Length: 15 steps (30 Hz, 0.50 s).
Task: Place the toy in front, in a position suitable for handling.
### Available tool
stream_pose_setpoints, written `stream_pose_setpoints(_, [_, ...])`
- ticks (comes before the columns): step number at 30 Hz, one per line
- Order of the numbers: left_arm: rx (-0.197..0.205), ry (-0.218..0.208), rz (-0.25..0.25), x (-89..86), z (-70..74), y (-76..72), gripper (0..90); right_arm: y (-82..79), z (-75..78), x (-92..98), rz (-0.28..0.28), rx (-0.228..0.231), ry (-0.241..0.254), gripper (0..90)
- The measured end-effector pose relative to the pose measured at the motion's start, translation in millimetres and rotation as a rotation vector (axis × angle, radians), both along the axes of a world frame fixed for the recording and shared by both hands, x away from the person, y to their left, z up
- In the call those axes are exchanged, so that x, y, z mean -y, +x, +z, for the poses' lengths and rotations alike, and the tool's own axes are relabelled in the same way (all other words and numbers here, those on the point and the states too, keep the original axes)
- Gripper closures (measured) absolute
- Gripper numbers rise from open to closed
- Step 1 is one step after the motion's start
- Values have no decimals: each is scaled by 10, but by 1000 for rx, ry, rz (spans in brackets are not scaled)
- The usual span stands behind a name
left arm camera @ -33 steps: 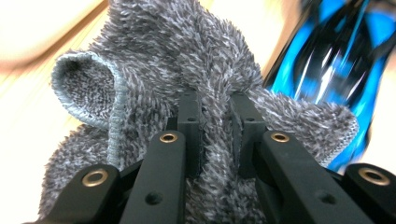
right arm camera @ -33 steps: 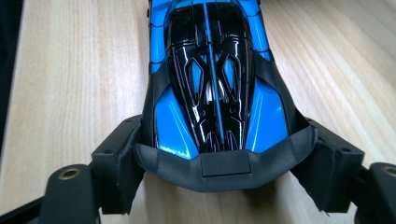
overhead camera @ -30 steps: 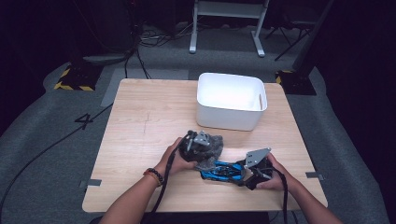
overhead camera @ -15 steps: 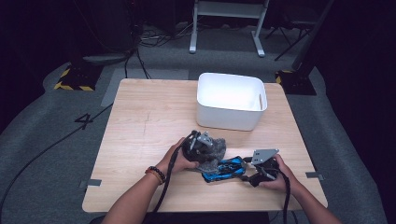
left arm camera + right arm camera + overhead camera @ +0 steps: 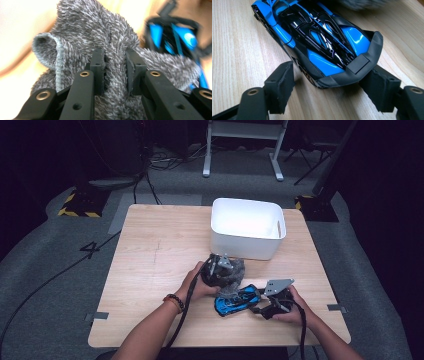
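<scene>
A grey fuzzy cloth lies bunched on the table, just behind a blue and black toy car. My left gripper is shut on a raised fold of the cloth. Its jaws have just been opening a little, and the pads still press the pile. The car shows blurred beyond it. My right gripper stands open around one end of the car. Its jaws have just been closing, and a gap is left at the left pad.
A white plastic bin stands behind the cloth at the back right of the wooden table. Both forearms come in over the front edge. A strip of the cloth lies just past the car's far end.
The left hand with the cloth has shifted a little to the right, toward the car. The right hand has stayed about where it was.
</scene>
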<state>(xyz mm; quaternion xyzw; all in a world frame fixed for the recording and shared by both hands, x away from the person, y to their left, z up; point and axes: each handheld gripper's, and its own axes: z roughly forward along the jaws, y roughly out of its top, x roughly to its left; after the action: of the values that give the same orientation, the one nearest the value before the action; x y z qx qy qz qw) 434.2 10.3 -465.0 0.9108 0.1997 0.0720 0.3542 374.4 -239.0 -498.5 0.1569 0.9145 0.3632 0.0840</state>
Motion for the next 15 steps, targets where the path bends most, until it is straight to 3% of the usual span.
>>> stream_pose_setpoints(4, [-8, 25, -13, 210, -54, 90, 713, -6, 4, -3, -12, 20, -8, 275])
stream_pose_setpoints(8, [-9, 88, -78, 400, -146, 54, 710, -4, 8, 13, -30, 31, -13, 248])
stream_pose_setpoints(15, [-36, 123, -108, 246, -118, 41, 705, 5, 3, 42, -45, 18, -10, 245])
